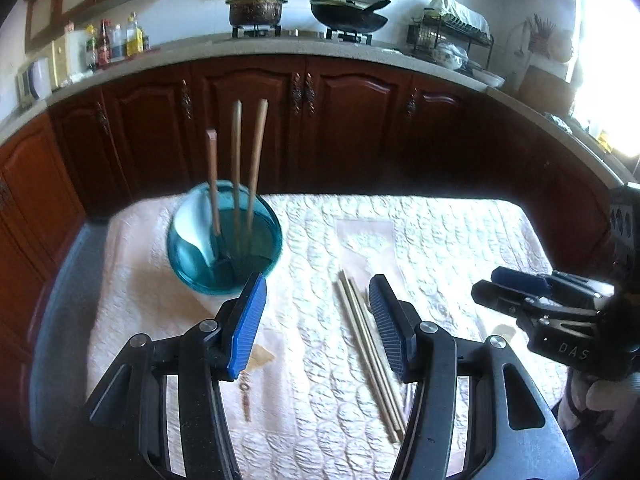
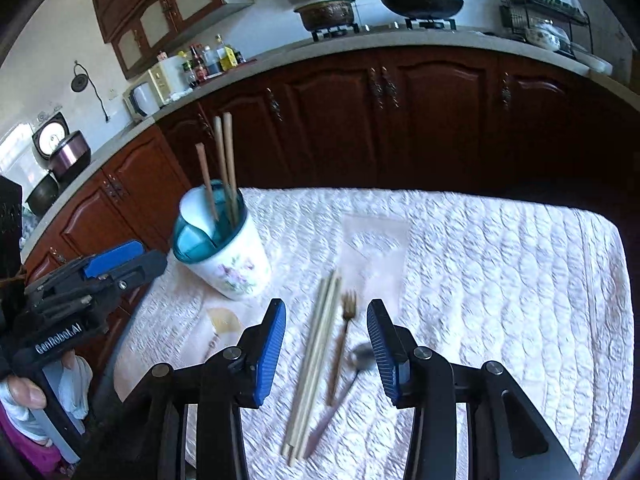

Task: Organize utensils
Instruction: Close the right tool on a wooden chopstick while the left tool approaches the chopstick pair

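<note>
A white floral utensil holder with a teal rim (image 2: pixel 224 252) stands on the quilted table at the left; it also shows from above in the left wrist view (image 1: pixel 224 240). Three wooden utensils (image 1: pixel 237 168) stand upright in it. A bundle of pale chopsticks (image 2: pixel 316 364) lies on the cloth, also seen in the left wrist view (image 1: pixel 370 348). A small fork (image 2: pixel 342 344) and a spoon (image 2: pixel 348 384) lie beside it. My left gripper (image 1: pixel 318 324) is open and empty above the cloth. My right gripper (image 2: pixel 326 348) is open and empty, over the chopsticks, fork and spoon.
A clear plastic sleeve (image 2: pixel 376 256) lies on the quilted cloth (image 2: pixel 500 280) behind the utensils. A small paper wrapper (image 2: pixel 226 320) lies near the holder. Dark wooden cabinets (image 2: pixel 400 120) stand behind the table. The counter carries a stove with pots (image 1: pixel 304 16).
</note>
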Tool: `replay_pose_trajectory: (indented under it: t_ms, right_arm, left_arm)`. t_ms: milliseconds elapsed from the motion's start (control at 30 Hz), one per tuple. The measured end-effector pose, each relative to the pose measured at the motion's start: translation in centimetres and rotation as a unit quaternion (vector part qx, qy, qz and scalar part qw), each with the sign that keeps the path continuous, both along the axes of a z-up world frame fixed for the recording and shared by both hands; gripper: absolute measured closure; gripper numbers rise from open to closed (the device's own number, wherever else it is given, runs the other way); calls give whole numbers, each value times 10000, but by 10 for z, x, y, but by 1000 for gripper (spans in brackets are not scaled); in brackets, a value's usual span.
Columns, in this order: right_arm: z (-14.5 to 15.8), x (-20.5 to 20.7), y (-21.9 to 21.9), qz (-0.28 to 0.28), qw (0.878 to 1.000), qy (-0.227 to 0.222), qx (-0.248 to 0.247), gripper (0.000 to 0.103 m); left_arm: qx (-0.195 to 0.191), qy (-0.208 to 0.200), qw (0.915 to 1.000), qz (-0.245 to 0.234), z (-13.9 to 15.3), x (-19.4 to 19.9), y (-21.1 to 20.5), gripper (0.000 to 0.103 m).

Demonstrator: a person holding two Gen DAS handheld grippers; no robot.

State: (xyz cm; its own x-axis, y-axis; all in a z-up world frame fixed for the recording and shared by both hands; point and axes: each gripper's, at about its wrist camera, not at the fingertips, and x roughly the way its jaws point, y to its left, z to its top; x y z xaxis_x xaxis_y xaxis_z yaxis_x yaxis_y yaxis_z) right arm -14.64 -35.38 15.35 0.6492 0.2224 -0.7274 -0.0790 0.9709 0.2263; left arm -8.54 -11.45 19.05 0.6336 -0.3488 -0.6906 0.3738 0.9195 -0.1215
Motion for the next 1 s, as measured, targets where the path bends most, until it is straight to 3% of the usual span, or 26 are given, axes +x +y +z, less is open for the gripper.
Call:
replay_pose_trajectory:
  t_ms: [267, 300, 433, 633, 800, 900, 1000]
  right_arm:
    - [-64, 14, -20, -120, 9975, 676, 180, 63]
    - [-71, 17, -20, -88, 9971, 735, 198, 68]
    - [-96, 37, -6, 124, 9947, 990, 262, 74]
    - [-119, 68, 24, 494, 9910, 1226, 213, 75]
    - [-137, 78, 48, 828, 9861, 1436, -75, 88]
    - [-144, 79, 54, 817, 9849, 1510, 234, 89]
    - [-149, 76, 72, 1259, 9732, 1662, 965, 92]
  left_arm:
    - [-27, 576, 9983, 10, -40, 6, 2, 50]
    - [-13, 635, 9980, 4, -45, 6, 1, 50]
    - [83, 933, 9956, -30, -68, 10, -5, 50]
    - [218, 1223, 9922, -76, -90, 21, -12, 50]
    - [281, 1333, 9907, 49, -96, 37, -2, 50]
    - [301, 1425, 9892, 138, -101, 43, 9, 50]
    - [289, 1473, 9884, 227, -105, 45, 19, 50]
